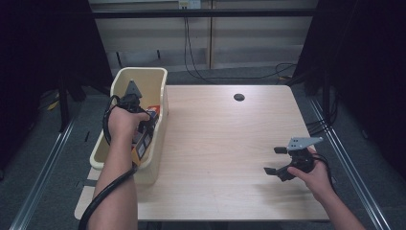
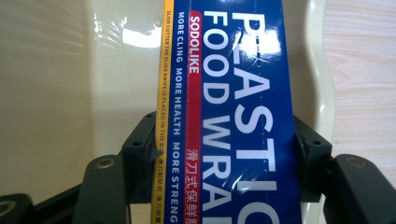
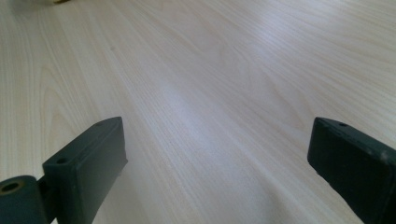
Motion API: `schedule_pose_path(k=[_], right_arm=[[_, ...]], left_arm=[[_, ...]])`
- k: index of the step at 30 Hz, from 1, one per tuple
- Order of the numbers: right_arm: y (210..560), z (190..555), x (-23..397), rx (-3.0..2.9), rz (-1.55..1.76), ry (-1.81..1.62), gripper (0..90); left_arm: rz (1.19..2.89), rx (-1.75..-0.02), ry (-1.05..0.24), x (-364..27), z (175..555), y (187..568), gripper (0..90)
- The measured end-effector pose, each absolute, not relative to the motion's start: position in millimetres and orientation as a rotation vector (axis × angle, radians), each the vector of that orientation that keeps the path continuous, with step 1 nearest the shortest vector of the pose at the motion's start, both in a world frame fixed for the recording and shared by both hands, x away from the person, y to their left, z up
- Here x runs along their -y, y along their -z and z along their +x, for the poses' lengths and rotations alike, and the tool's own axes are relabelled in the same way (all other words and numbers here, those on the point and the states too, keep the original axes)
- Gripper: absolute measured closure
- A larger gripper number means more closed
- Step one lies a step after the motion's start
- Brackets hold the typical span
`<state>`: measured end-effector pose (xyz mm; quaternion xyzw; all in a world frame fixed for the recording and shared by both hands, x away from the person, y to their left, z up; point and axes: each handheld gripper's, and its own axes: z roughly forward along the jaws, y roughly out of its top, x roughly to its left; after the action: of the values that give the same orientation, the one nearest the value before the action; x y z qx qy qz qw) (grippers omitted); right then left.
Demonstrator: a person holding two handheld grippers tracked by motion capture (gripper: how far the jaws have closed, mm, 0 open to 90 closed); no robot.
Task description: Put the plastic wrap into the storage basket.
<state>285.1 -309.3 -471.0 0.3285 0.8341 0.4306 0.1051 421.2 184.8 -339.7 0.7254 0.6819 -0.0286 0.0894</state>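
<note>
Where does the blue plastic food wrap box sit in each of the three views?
High view: food wrap box at left, inside the cream bin, under the left gripper.
Left gripper view: box centre, clamped between the jaws.
Right gripper view: not in it.
Shared landmark: wooden table.

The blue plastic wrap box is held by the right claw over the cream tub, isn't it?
Not quite: the left claw holds the blue plastic wrap box over the cream tub, as the left gripper view shows. The right claw is open above the table.
</note>
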Motion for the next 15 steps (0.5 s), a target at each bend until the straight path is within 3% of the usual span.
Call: schedule_pose_path(k=[15], right_arm=[[471.5,285.2,309.5,-2.463,0.967,-1.267,4.3]], left_arm=[[2.167,-2.042,0.091,-185.0,424.0,346.4,39.2]])
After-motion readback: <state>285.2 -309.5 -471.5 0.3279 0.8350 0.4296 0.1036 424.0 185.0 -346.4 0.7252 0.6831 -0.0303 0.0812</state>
